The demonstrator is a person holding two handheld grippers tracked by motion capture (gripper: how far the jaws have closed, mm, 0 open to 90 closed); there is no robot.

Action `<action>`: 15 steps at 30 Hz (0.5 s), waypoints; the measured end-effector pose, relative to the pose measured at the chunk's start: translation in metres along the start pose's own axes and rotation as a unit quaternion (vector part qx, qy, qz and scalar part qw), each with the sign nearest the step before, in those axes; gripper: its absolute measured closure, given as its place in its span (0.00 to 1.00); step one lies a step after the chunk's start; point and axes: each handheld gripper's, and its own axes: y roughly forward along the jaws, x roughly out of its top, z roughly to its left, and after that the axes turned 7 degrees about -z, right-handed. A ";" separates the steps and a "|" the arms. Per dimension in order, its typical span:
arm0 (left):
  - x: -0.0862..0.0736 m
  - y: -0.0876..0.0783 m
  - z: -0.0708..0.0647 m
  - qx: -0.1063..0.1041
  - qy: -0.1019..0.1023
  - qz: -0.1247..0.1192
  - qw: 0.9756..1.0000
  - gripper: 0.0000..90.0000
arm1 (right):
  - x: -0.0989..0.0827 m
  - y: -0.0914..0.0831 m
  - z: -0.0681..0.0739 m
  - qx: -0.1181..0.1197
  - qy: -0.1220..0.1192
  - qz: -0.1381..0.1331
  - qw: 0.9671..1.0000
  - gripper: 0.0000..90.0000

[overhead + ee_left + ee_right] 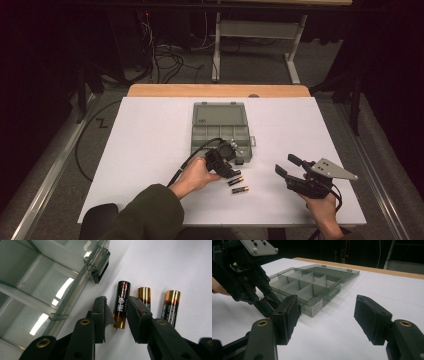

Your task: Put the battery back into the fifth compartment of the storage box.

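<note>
The left gripper point(117, 315) straddles the leftmost battery point(121, 304) with jaws parted — at the compartment box's point(220, 131) six o'clock corner — likely mid-pickup, needing only closure, while the right gripper point(287, 169) waits unclenched, empty, at four o'clock.

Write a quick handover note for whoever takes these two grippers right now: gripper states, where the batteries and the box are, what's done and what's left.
Left gripper: open, jaws either side of the nearest battery on the table, not closed on it.
Right gripper: open, holding nothing, held off to the right above the table.
Compartment box: lid open, compartments look empty.
Two more batteries lie beside the first, near the box's front latch.
Done: nothing boxed yet.
Left: probably close on the battery, put all three into the box.
</note>
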 end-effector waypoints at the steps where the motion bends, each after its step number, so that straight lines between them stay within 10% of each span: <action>1: 0.000 0.000 0.000 0.000 0.002 0.002 1.000 0.76 | 0.000 0.000 0.000 0.000 0.000 0.000 1.000 0.42; 15: 0.000 0.007 0.000 0.009 0.008 0.016 1.000 0.84 | 0.000 0.000 0.000 -0.002 -0.001 -0.001 1.000 0.42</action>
